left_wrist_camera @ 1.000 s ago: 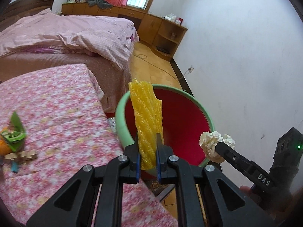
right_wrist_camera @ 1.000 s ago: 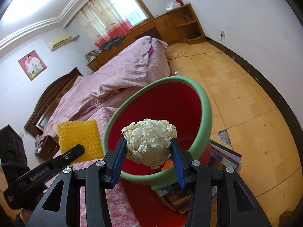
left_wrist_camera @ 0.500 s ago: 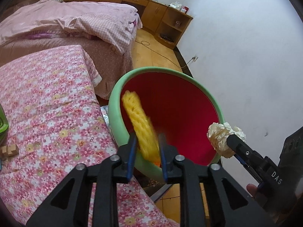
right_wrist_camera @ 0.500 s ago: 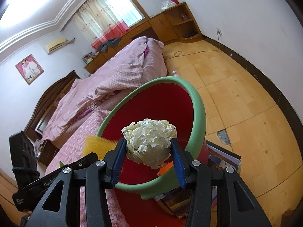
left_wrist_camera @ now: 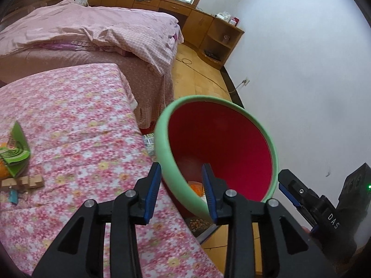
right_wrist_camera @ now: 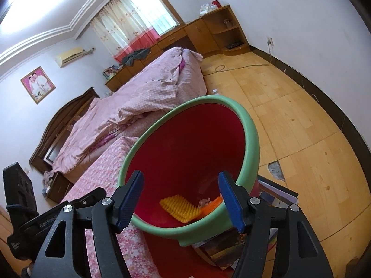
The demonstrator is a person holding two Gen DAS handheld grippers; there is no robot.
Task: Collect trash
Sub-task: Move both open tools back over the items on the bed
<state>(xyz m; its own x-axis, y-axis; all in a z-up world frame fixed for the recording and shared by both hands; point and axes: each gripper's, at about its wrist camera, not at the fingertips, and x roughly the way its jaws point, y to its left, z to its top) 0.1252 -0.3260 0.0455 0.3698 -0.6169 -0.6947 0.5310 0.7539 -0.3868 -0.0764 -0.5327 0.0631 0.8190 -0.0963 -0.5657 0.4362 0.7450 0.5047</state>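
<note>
A red bin with a green rim (left_wrist_camera: 162,153) (right_wrist_camera: 251,139) stands beside the table with the pink flowered cloth (left_wrist_camera: 76,120). My left gripper (left_wrist_camera: 182,191) is open and empty over the bin's near rim. My right gripper (right_wrist_camera: 182,199) is open and empty above the bin's mouth; it also shows in the left wrist view (left_wrist_camera: 289,190). The yellow foam net (right_wrist_camera: 179,208) lies at the bottom of the bin beside orange scraps (right_wrist_camera: 212,203). The paper ball is out of sight.
A green wrapper (left_wrist_camera: 16,148), an orange thing under it and a wooden block puzzle (left_wrist_camera: 22,181) lie on the cloth at the left. Books (right_wrist_camera: 276,190) lie under the bin. A bed with a pink quilt (left_wrist_camera: 92,27) stands behind; wood floor and white wall to the right.
Both grippers have opened. The yellow foam net left my left gripper and the crumpled paper ball left my right gripper; the net now lies in the bin.
</note>
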